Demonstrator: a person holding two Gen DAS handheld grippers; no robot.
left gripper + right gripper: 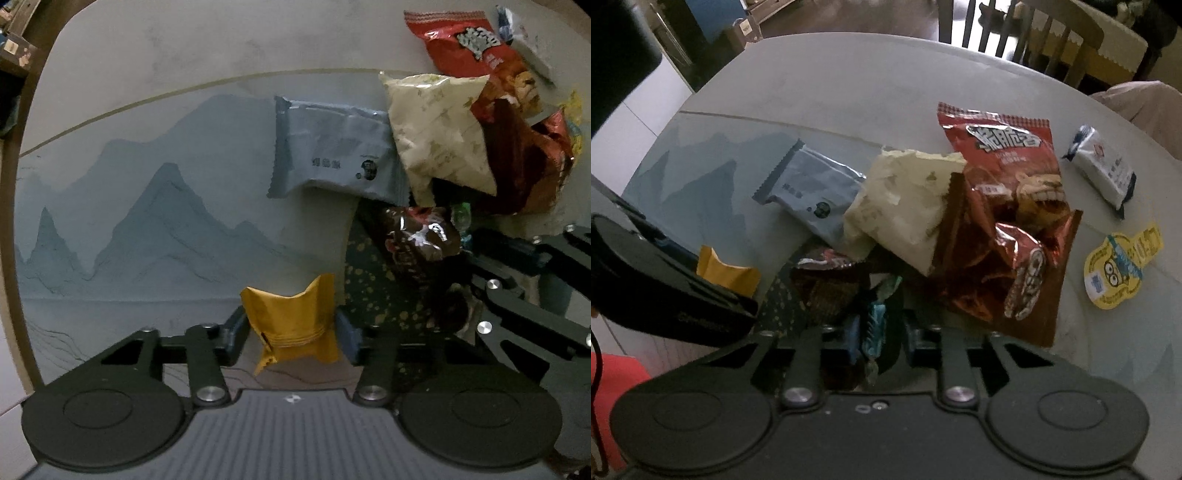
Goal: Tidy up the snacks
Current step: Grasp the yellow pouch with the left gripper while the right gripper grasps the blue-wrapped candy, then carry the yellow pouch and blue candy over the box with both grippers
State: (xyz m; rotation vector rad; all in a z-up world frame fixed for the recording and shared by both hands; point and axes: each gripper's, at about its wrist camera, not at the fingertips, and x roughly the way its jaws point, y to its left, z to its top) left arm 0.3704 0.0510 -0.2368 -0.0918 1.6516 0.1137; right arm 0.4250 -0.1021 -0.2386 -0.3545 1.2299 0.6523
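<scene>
My left gripper point(290, 332) is shut on a small yellow-orange packet point(291, 317), held above the table; the packet also shows in the right wrist view point(726, 271). My right gripper point(881, 336) holds a small teal-wrapped candy point(877, 325) between its fingers. A pile of snacks lies ahead: a grey-blue packet point(332, 147) point(812, 192), a cream bag point(443, 129) point(905, 210), a red chip bag point(469, 40) point(1008, 177), a dark brown foil packet point(421, 236) point(827, 280).
A round table point(849, 85) with a mountain-print mat point(147, 221). A white-blue packet point(1102, 170) and a yellow cartoon-lidded cup point(1119, 269) lie at right. A dark gold-speckled box point(373, 288) sits under the pile. Chairs point(1052, 40) stand beyond the table.
</scene>
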